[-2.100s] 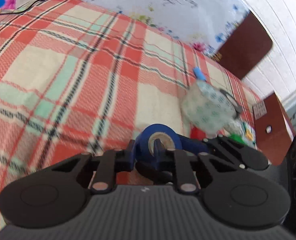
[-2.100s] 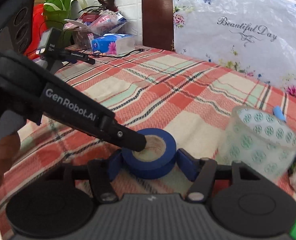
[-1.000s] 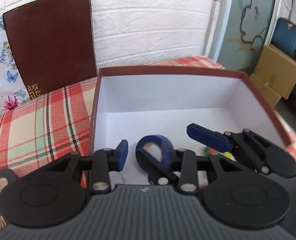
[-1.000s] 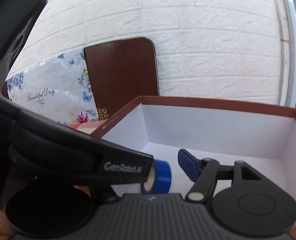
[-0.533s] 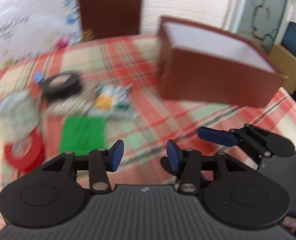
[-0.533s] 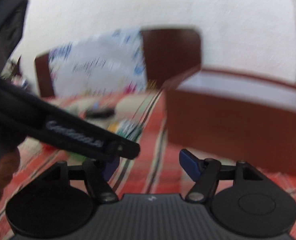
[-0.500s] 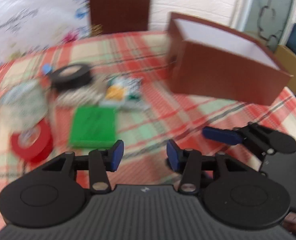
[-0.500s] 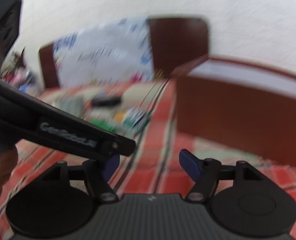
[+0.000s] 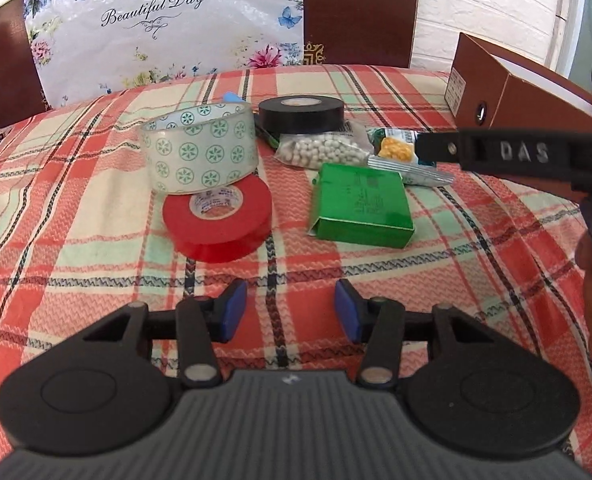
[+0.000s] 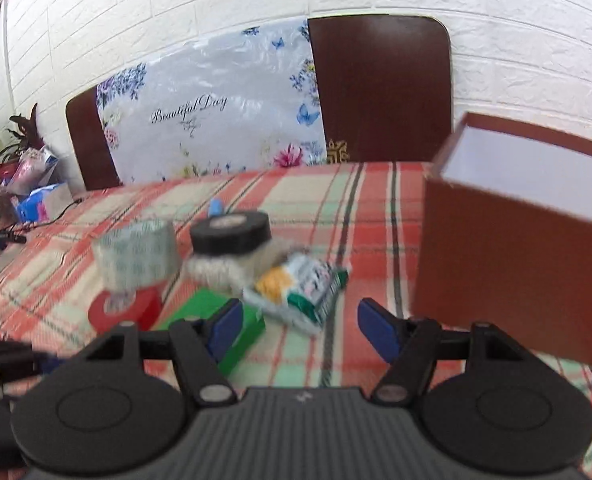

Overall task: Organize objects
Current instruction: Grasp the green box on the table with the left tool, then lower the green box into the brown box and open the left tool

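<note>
Sitting just ahead of the left gripper, the red tape roll lies flat on the plaid cloth, touching the patterned clear roll. Its jaws have just been opening, nothing between them. The right gripper is spread and empty too. Light, stiff, slick-sided: best pinched across the rim and core.

"Beautiful Day" stands in script on the flowered plastic sheet draped over the chairs behind the surface. The raised letters "DAS" show on the black arm of the right claw's housing. Print on the red tape's core and the brown box's label is too small to read.
</note>
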Demonstrator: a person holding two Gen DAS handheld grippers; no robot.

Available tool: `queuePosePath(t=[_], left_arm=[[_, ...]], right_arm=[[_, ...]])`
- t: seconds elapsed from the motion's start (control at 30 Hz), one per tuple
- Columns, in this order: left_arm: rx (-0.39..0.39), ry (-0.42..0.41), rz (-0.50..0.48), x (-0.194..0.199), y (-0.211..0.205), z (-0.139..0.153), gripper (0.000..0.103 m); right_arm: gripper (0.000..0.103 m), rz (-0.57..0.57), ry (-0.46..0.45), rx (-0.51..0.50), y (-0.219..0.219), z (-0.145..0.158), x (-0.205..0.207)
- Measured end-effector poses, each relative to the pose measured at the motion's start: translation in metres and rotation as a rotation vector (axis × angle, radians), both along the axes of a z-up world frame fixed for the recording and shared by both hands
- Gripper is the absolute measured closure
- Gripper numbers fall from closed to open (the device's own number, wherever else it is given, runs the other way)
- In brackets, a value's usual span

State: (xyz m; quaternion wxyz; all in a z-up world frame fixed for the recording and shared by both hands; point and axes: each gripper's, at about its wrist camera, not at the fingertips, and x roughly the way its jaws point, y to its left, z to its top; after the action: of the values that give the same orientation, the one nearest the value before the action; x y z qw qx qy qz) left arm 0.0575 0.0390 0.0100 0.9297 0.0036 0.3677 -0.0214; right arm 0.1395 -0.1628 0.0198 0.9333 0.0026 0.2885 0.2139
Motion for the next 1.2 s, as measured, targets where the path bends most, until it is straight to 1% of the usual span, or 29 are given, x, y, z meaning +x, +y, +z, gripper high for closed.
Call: queuePosePath(t=[0.1, 0.13, 0.2, 0.23, 0.3, 0.33, 0.4, 0.47, 0.5, 0.53, 0.57, 0.6, 0.63, 0.67, 0.7, 0.77, 0.83, 0.97, 1.1, 1.2], left_arm=[[-0.049, 0.014, 0.03, -0.002, 0.017, 0.004, 0.054], [-0.086, 0.02, 0.037, 0.0, 0.024, 0.007, 0.054], [-0.181, 0.01, 0.007, 0.005, 0.035, 0.018, 0.054], [-0.196, -0.007, -0.011, 0.007, 0.036, 0.025, 0.054], [-0.171, -0.043, -0.037, 0.014, 0.03, 0.036, 0.054], [-0.172, -0.044, -0.058, 0.02, 0.027, 0.039, 0.054], [-0.198, -0.014, -0.091, 0.038, 0.02, 0.039, 0.054], [-0.172, 0.013, -0.096, 0.056, 0.011, 0.032, 0.053], [-0.157, 0.042, -0.084, 0.066, 0.007, 0.027, 0.053], [-0.174, 0.086, -0.081, 0.074, 0.006, 0.02, 0.052], [-0.225, 0.117, -0.089, 0.079, 0.008, 0.014, 0.051], [-0.272, 0.131, -0.094, 0.08, 0.009, 0.011, 0.052], [-0.278, 0.142, -0.096, 0.079, 0.007, 0.011, 0.052], [-0.265, 0.135, -0.1, 0.075, 0.004, 0.012, 0.053], [-0.249, 0.132, -0.106, 0.07, 0.001, 0.014, 0.054], [-0.24, 0.129, -0.098, 0.056, -0.003, 0.022, 0.054], [-0.261, 0.097, -0.108, 0.042, -0.006, 0.035, 0.056], [-0.264, 0.021, -0.163, 0.036, -0.029, 0.069, 0.056], [-0.237, -0.057, -0.267, 0.044, -0.08, 0.1, 0.056], [-0.219, -0.088, -0.356, 0.058, -0.129, 0.114, 0.055]], right_arm=[[0.037, 0.026, 0.0, 0.024, 0.01, 0.008, -0.002], [0.037, 0.054, -0.005, 0.022, 0.014, 0.007, -0.007], [0.037, 0.089, -0.021, -0.011, 0.02, 0.003, -0.018], [0.037, 0.098, -0.023, -0.028, 0.021, 0.001, -0.023], [0.037, 0.102, -0.013, -0.032, 0.019, -0.004, -0.029], [0.037, 0.107, -0.011, -0.033, 0.018, -0.005, -0.032], [0.037, 0.143, -0.015, -0.068, 0.021, -0.007, -0.035], [0.037, 0.179, -0.014, -0.116, 0.029, -0.011, -0.034], [0.037, 0.188, -0.012, -0.133, 0.034, -0.012, -0.033], [0.037, 0.196, -0.008, -0.152, 0.039, -0.014, -0.031], [0.037, 0.203, -0.004, -0.172, 0.044, -0.017, -0.027], [0.037, 0.208, 0.006, -0.187, 0.049, -0.021, -0.023], [0.042, 0.21, 0.022, -0.196, 0.052, -0.026, -0.018], [0.046, 0.214, 0.047, -0.192, 0.054, -0.031, -0.012], [0.049, 0.22, 0.055, -0.156, 0.052, -0.033, -0.011], [0.056, 0.226, 0.049, -0.145, 0.049, -0.03, -0.015], [0.06, 0.233, 0.02, -0.131, 0.042, -0.025, -0.027], [0.06, 0.186, -0.134, -0.125, 0.021, -0.006, -0.057], [0.06, 0.072, -0.263, -0.119, -0.011, 0.018, -0.066], [0.06, -0.04, -0.316, -0.106, -0.048, 0.032, -0.062]])
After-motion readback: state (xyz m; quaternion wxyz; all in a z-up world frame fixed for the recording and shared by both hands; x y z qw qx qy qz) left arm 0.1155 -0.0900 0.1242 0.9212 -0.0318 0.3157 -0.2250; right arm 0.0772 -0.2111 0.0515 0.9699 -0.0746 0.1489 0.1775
